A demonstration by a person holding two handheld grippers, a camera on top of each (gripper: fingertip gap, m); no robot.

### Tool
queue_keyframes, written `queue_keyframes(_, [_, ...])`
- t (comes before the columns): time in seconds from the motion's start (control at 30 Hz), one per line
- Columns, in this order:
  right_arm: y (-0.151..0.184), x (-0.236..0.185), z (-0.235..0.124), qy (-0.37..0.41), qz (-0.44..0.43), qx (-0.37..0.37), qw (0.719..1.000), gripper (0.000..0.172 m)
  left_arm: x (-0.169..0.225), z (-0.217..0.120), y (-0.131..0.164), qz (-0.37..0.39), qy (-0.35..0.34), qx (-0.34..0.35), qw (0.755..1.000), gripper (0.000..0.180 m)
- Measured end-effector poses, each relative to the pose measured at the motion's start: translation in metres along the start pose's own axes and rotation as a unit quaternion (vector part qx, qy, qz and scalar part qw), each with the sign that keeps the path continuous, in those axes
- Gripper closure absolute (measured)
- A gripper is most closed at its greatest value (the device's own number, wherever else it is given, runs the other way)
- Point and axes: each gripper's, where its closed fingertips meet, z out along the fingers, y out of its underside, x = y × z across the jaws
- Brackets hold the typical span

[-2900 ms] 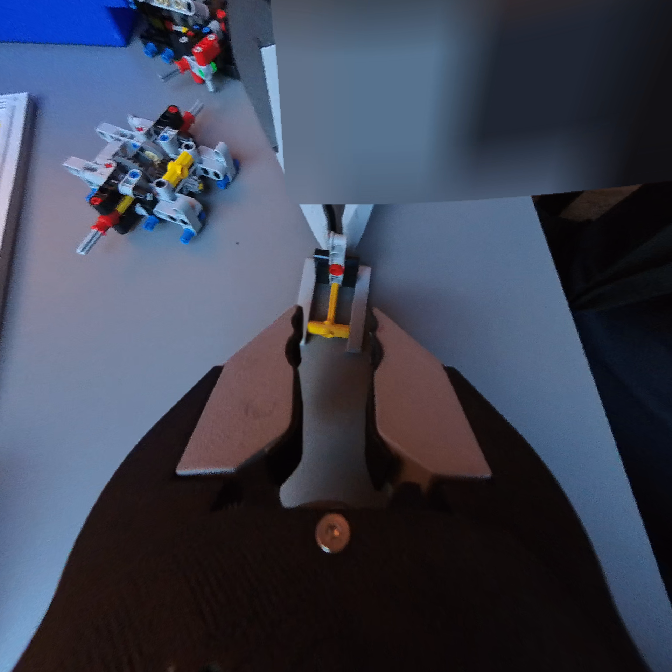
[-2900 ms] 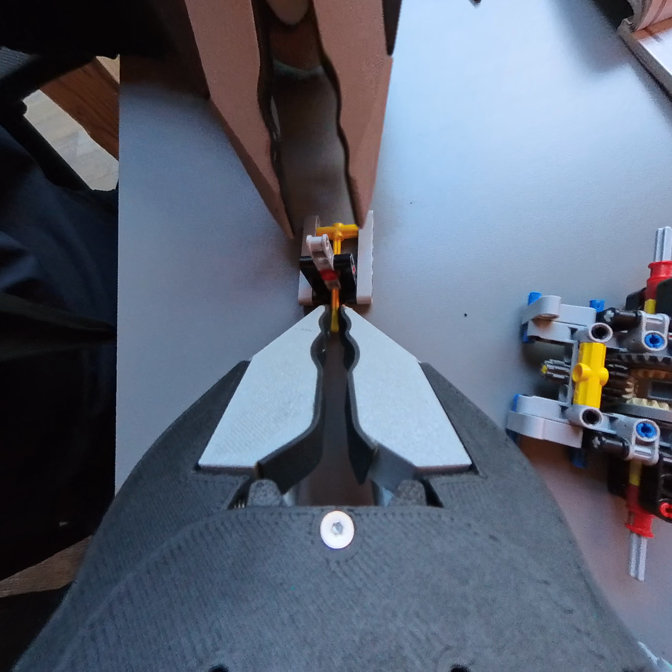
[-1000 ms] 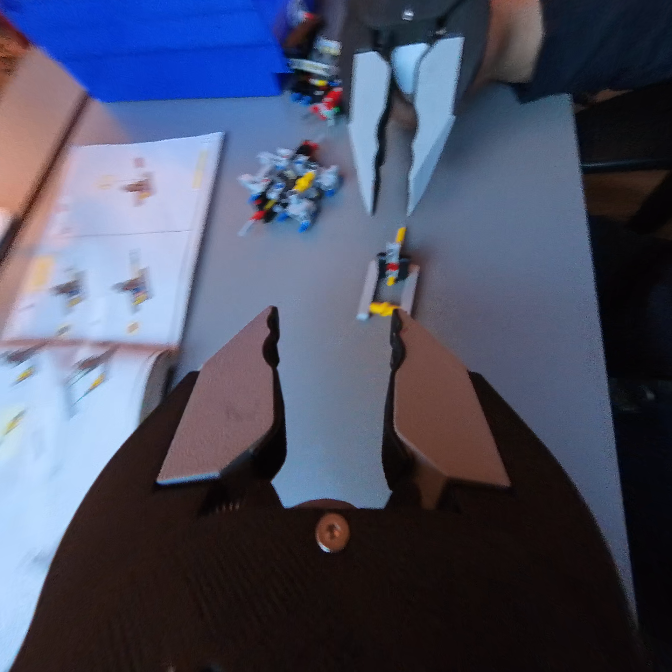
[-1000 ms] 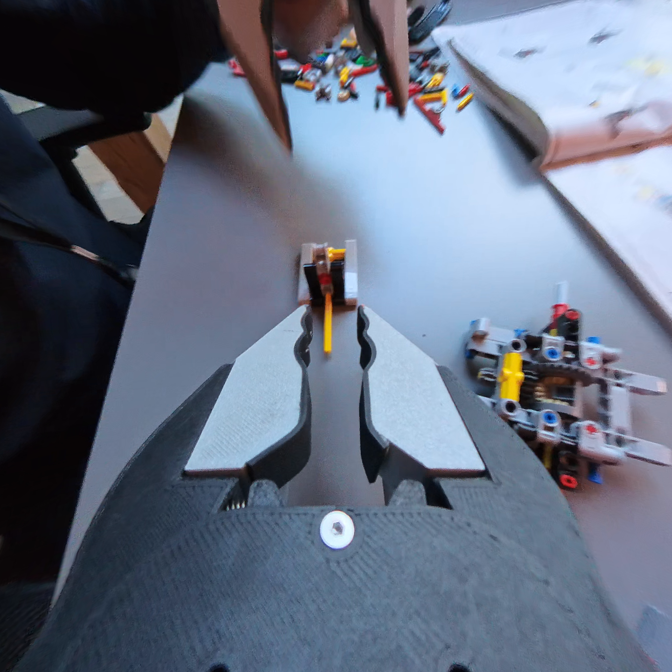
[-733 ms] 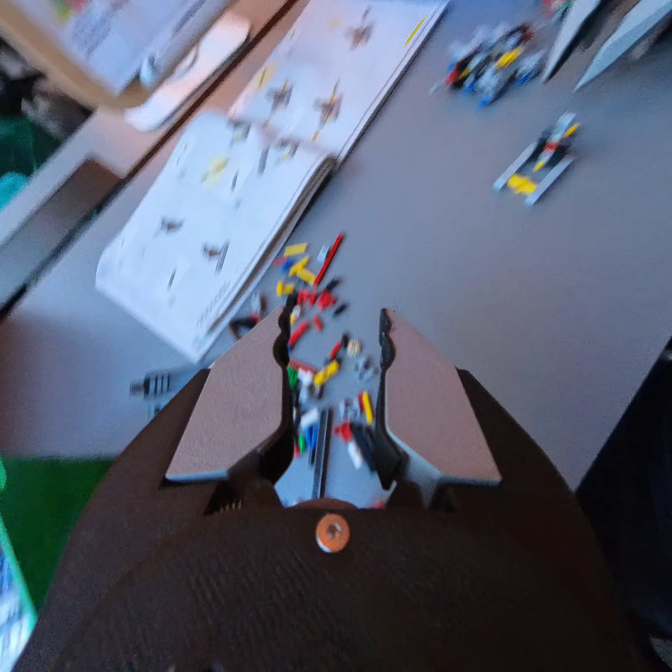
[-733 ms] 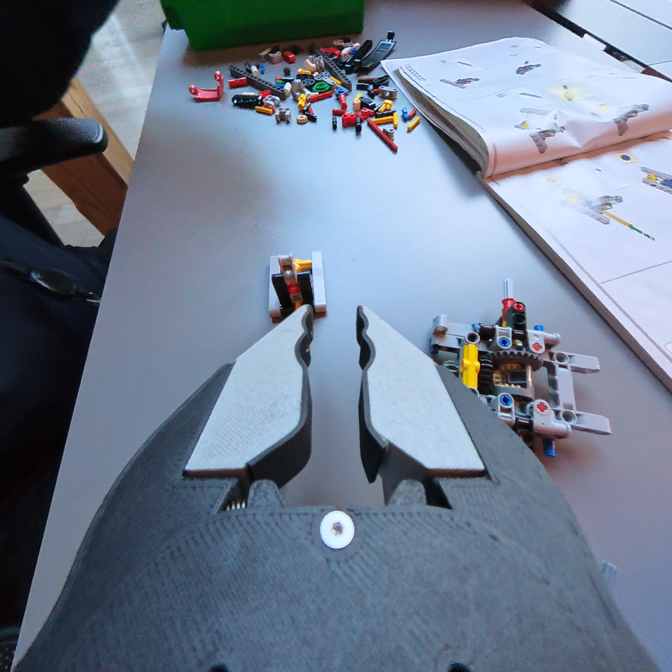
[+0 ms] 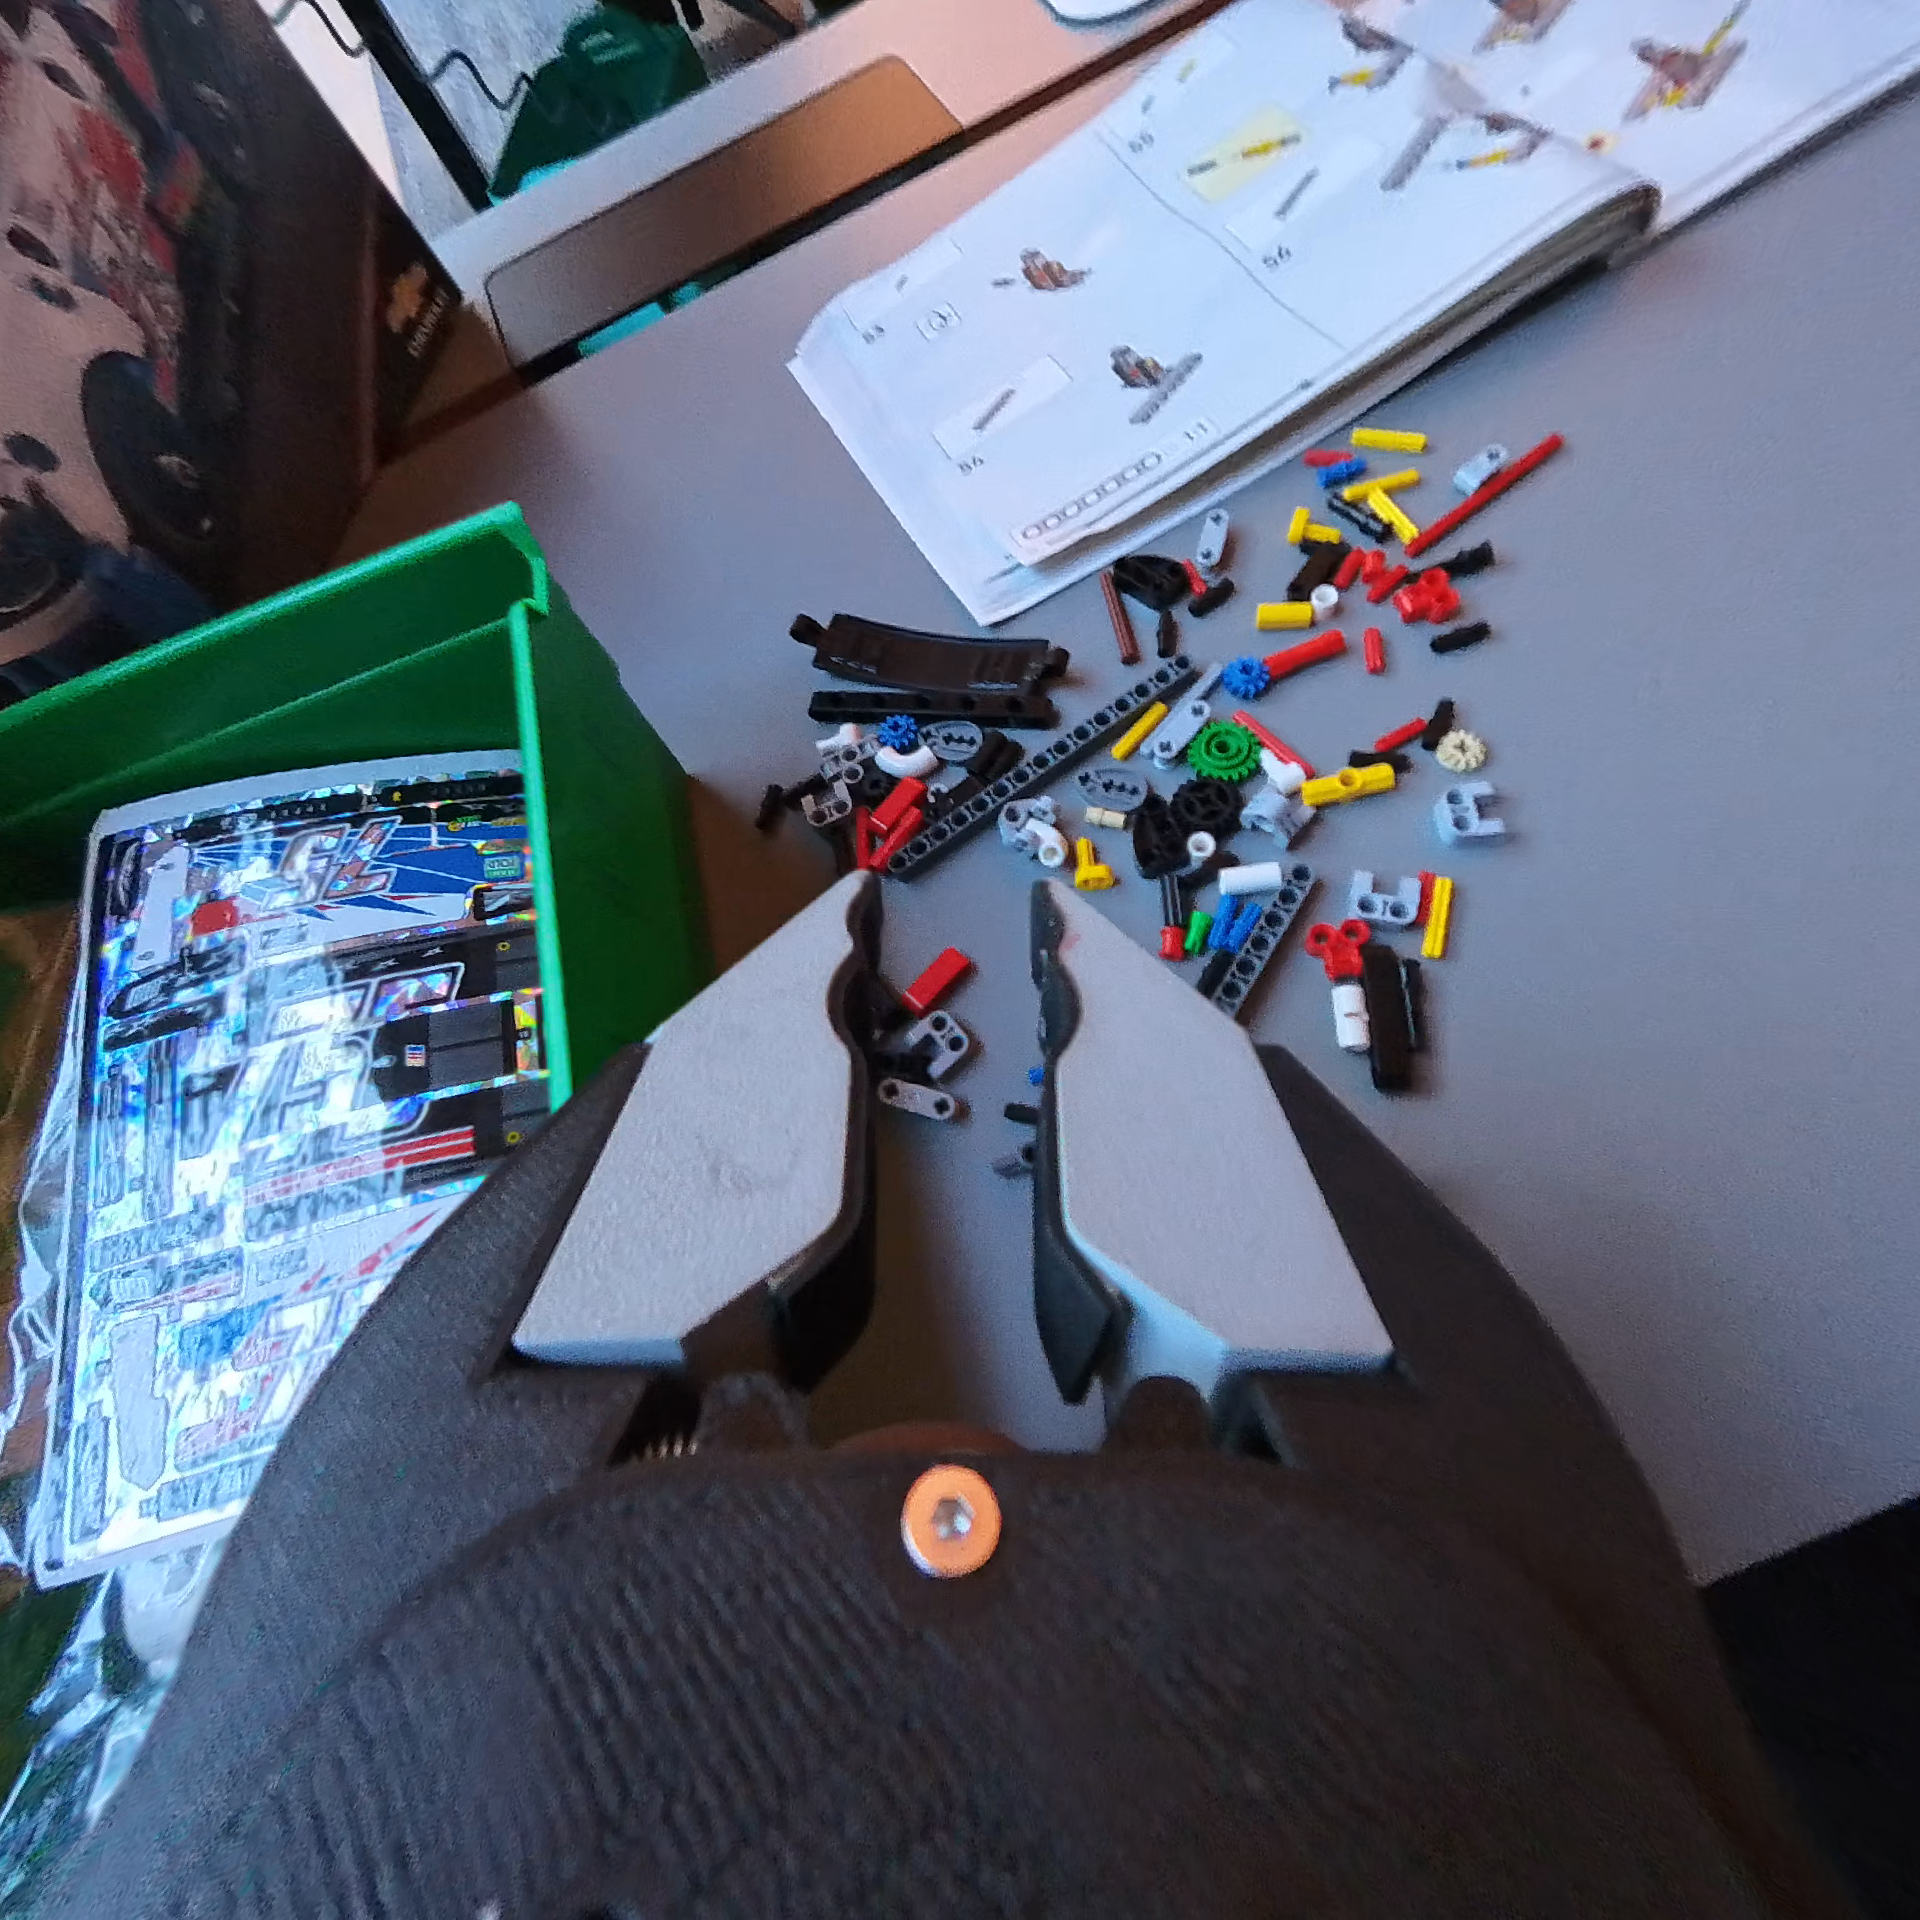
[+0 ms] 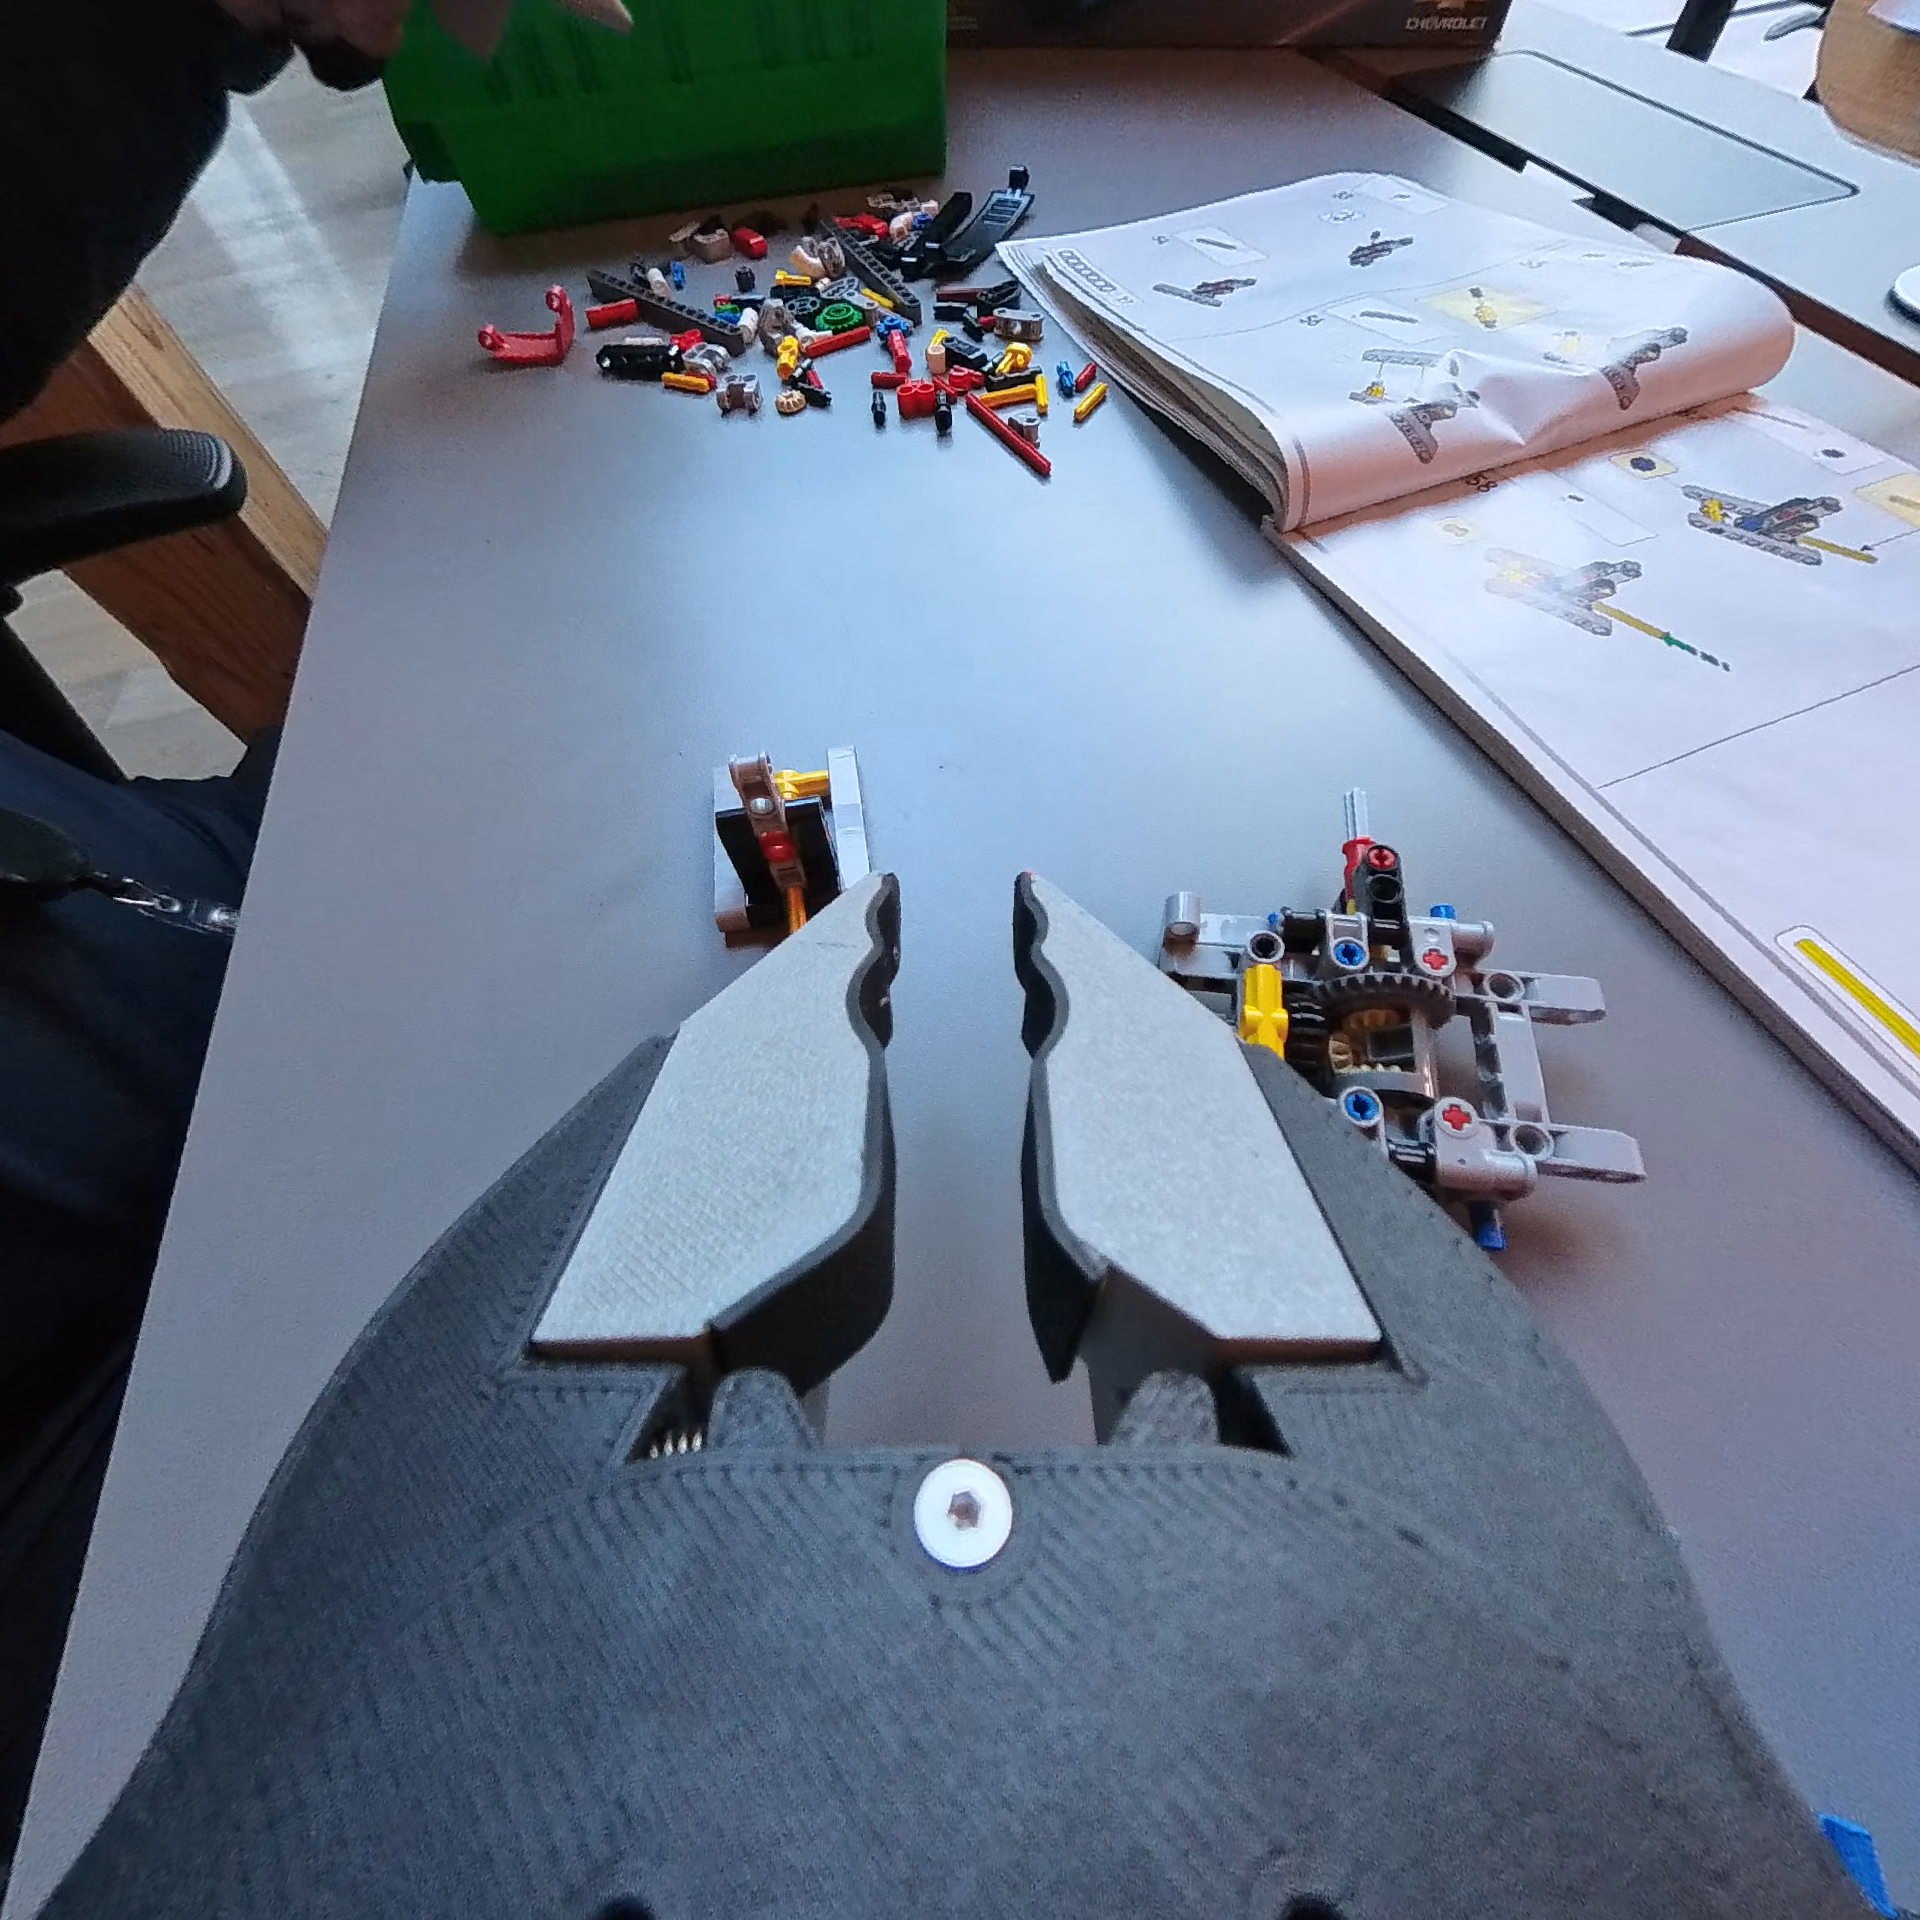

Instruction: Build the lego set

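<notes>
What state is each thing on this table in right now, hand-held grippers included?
Left hand-held gripper: open, empty, over loose pieces.
Right hand-held gripper: open, empty, above table.
Instruction booklet: lying open.
Green bin: open-topped, sticker sheet inside.
Small assembly: resting, untouched.
Geared assembly: resting, untouched.

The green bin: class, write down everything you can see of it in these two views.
The green bin is glossy moulded plastic with a thick folded rim and, in the right wrist view, ribbed outer walls. It stands upright at the far end of the grey table. Inside lies a shiny, holographic printed sheet. The loose parts pile lies beside it; whether any part touches it cannot be told. The left gripper hovers close by, jaws open.
</notes>
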Motion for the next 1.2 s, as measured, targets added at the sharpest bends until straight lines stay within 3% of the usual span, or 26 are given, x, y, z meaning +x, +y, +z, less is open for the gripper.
queue_keyframes(0.23, [0.000, 0.002, 0.000, -0.004, 0.006, -0.002, 1.000, 0.154, 0.007, 0.010, -0.002, -0.023, 0.034, 0.005, 0.999, 0.153])
queue_keyframes(0.47, [0.001, 0.001, 0.001, -0.005, 0.005, -0.005, 1.000, 0.154, 0.043, 0.043, 0.005, 0.010, 0.097, -0.039, 0.994, 0.156])
queue_keyframes(0.6, [0.000, 0.002, 0.000, -0.002, 0.004, -0.001, 1.000, 0.155, 0.048, 0.055, -0.001, 0.024, 0.100, -0.040, 0.994, 0.157])
queue_keyframes(0.87, [0.001, 0.002, 0.001, 0.000, 0.002, -0.004, 1.000, 0.156, 0.062, 0.068, -0.018, 0.034, 0.101, 0.044, 0.993, 0.156])
queue_keyframes(1.03, [0.000, -0.001, 0.001, -0.004, -0.005, -0.002, 1.000, 0.157, 0.062, 0.065, -0.027, 0.099, 0.060, 0.129, 0.985, 0.154])
queue_keyframes(1.2, [-0.003, -0.001, -0.002, -0.016, -0.009, 0.011, 1.000, 0.158, 0.049, 0.054, -0.043, 0.112, 0.002, 0.230, 0.967, 0.159])
